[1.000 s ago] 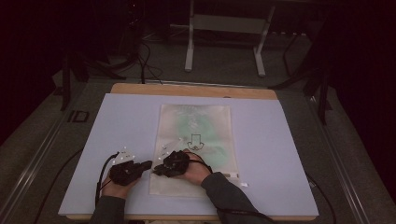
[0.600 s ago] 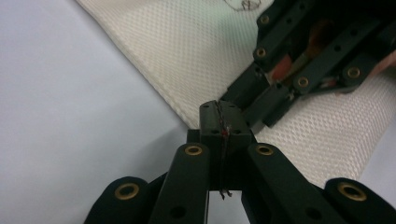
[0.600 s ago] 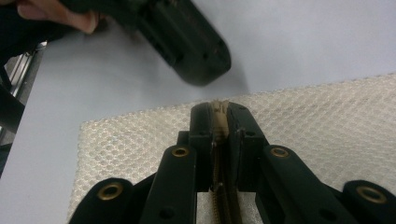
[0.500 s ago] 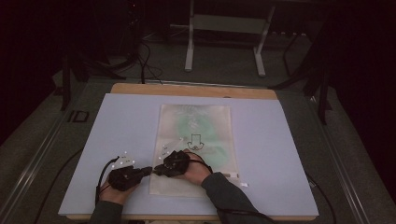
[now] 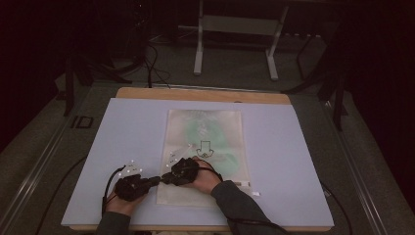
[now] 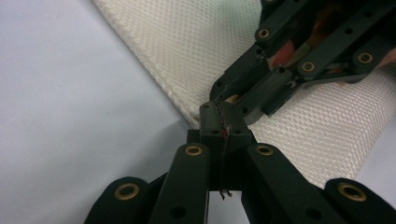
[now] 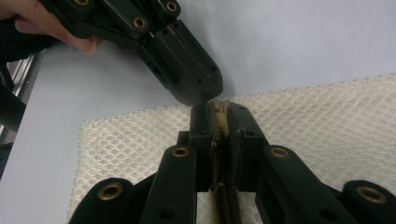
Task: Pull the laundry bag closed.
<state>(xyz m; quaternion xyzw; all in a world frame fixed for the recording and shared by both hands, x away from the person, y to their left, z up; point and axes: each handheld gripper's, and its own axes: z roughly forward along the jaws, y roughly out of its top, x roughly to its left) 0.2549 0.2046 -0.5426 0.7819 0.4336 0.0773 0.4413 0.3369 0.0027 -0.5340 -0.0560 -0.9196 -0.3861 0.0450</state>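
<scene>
Bench [image 5: 293, 147] with a pale lilac top and wooden far edge, in a dark room; a metal frame [image 5: 235, 29] stands at 12 o'clock on grey floor. A mesh bag [image 5: 210, 132] lies flat at centre. Left hand-held gripper [image 5: 155, 180], jaws closed on the bag's corner at 7 o'clock; right hand-held gripper [image 5: 166, 177], jaws closed on the zipper [image 7: 219, 186], tips touching.

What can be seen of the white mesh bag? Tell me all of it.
The mesh bag lies flat, lengthwise, mid-table on the pale sheet. It is off-white netting with a honeycomb weave, faint green contents and a printed arrow showing through. A zipper with a tan tape runs along its near left edge. The right gripper is clamped on that zipper; the left gripper is shut at the bag's corner.
</scene>
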